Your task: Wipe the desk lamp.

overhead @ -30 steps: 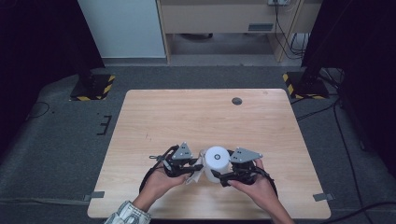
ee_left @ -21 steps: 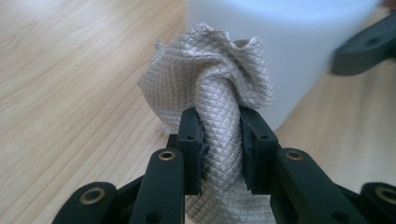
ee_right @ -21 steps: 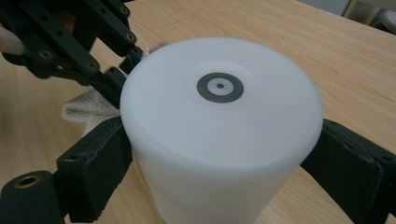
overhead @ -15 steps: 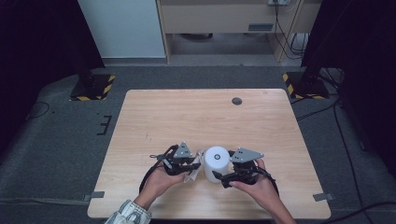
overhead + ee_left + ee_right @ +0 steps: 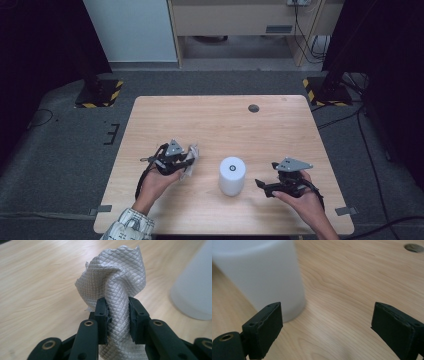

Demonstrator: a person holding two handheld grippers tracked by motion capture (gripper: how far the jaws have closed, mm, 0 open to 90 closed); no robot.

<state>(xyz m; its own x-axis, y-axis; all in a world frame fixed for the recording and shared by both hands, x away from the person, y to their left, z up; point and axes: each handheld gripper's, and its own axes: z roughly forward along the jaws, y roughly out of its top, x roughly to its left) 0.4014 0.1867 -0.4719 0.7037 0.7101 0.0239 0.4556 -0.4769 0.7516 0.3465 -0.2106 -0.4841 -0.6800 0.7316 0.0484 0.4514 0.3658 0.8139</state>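
Two grippers are being held low over the tabletop [image 5: 215, 120]. A quilted white cloth [image 5: 117, 285] is being pinched between the jaws of the left gripper [image 5: 186, 161], left of centre in the high view. The right gripper [image 5: 265, 186] is being kept spread and empty at lower right, just beside the white cylindrical container [image 5: 232, 176].

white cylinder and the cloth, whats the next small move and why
Probably carry the left tool across to the white cylinder so the cloth meets its side: the cloth is already clamped, the cylinder stands free, and the right tool is open beside it.
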